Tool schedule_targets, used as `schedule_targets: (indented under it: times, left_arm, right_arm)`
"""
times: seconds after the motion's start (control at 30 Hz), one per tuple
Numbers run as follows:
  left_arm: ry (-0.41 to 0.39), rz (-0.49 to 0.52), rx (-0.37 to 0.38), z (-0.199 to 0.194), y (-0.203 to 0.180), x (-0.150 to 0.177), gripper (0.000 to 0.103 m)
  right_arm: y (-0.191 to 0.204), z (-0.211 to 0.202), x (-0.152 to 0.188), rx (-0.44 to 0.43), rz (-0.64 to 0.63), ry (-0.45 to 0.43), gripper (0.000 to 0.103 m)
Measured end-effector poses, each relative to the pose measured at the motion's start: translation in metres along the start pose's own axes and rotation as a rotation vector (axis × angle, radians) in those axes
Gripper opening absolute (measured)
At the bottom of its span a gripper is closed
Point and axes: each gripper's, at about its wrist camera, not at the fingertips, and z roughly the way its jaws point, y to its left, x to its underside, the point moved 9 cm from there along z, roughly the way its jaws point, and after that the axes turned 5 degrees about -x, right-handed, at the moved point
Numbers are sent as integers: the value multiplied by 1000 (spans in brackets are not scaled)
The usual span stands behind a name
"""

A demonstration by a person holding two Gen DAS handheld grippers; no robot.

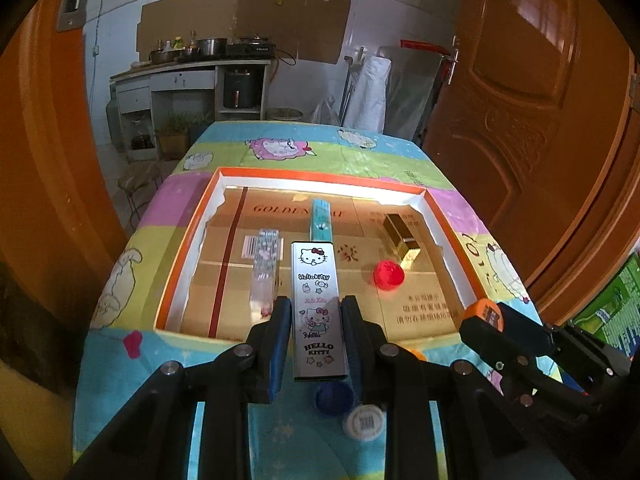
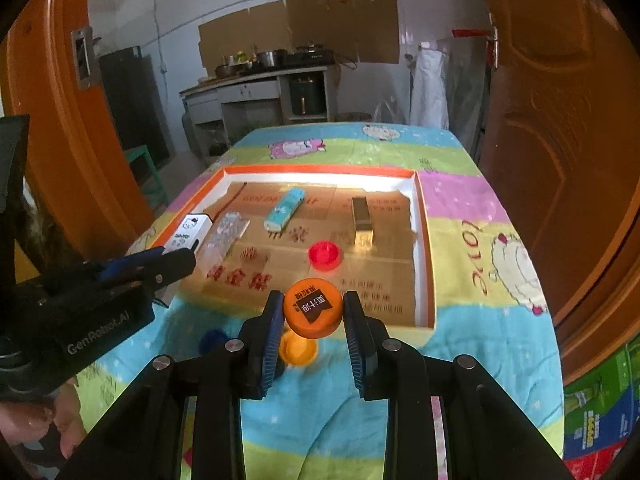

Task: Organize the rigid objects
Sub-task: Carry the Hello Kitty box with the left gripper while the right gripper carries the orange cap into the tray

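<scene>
My left gripper (image 1: 316, 320) is shut on a white Hello Kitty box (image 1: 318, 304), held above the near edge of the orange-rimmed tray (image 1: 240, 171). My right gripper (image 2: 314, 316) is shut on an orange bottle cap (image 2: 313, 307), held above the tray's near rim (image 2: 426, 240). In the tray lie a clear patterned box (image 1: 266, 268), a teal box (image 1: 321, 220), a gold box (image 1: 402, 236) and a red cap (image 1: 389, 275). On the cloth near me lie a blue cap (image 1: 334, 397), a white cap (image 1: 364, 422) and another orange cap (image 2: 298, 347).
The table wears a colourful cartoon cloth (image 2: 460, 200). Orange doors (image 1: 540, 120) stand on both sides. A kitchen counter (image 1: 192, 72) is beyond the table. Coloured cartons (image 2: 600, 420) sit at the lower right.
</scene>
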Motion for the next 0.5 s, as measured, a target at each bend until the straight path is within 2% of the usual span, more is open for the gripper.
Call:
schedule_targets:
  times: [0.5]
  left_arm:
    - [5,5,-36,29,8,-35,26]
  right_arm:
    - [-3,31,-37,-20,-26,-4,31]
